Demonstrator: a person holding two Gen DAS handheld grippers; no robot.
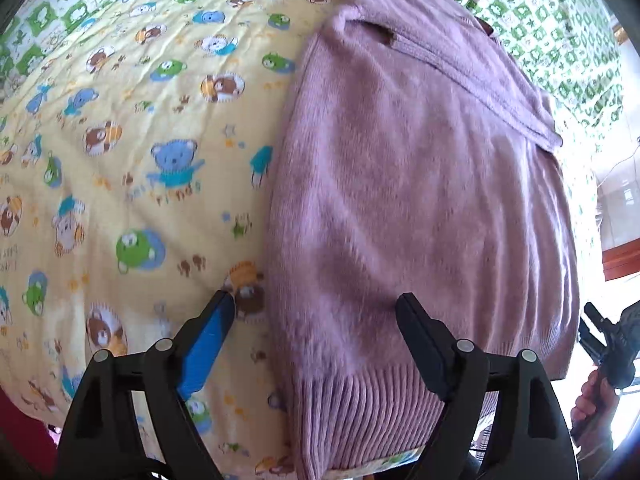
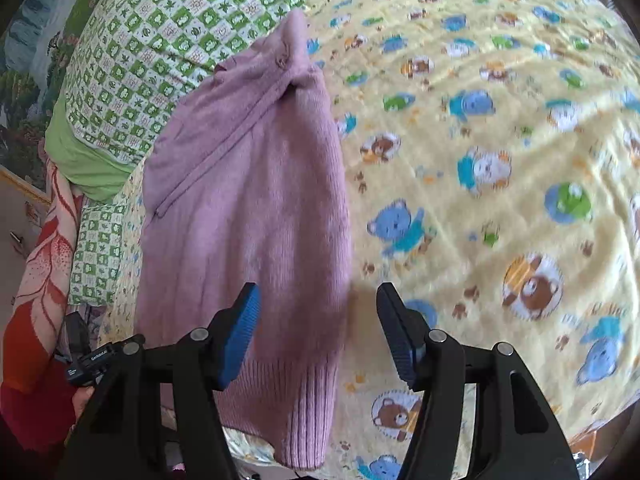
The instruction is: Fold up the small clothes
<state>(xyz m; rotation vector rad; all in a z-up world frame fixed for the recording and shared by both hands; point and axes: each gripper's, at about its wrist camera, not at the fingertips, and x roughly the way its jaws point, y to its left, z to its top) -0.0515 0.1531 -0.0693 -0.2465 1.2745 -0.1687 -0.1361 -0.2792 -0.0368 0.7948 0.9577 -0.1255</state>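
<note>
Mauve knit, folded into a long strip: the sweater [image 1: 420, 200] lies on the bed's yellow bear-print quilt [image 1: 132, 152], its long axis running near to far. In the left wrist view its ribbed hem [image 1: 360, 412] is at the near bed edge and the collar end points far, toward a green checked sheet [image 1: 540, 12]. A folded sleeve crosses the far part slantwise. The left gripper [image 1: 316, 304] hangs over the sweater's left edge, jaws spread wide with nothing pinched between them: one finger over quilt, the other over knit. Open quilt stretches left of the sweater. At the right edge a hand [image 1: 592, 404] holds the other gripper.

In the right wrist view the sweater [image 2: 248, 208] sits left of centre, hem near, narrow end far. The right gripper [image 2: 318, 296] straddles its right edge, jaws apart and gripping nothing. Bare quilt [image 2: 500, 160] fills the right; a checked pillow [image 2: 152, 52] lies far left.
</note>
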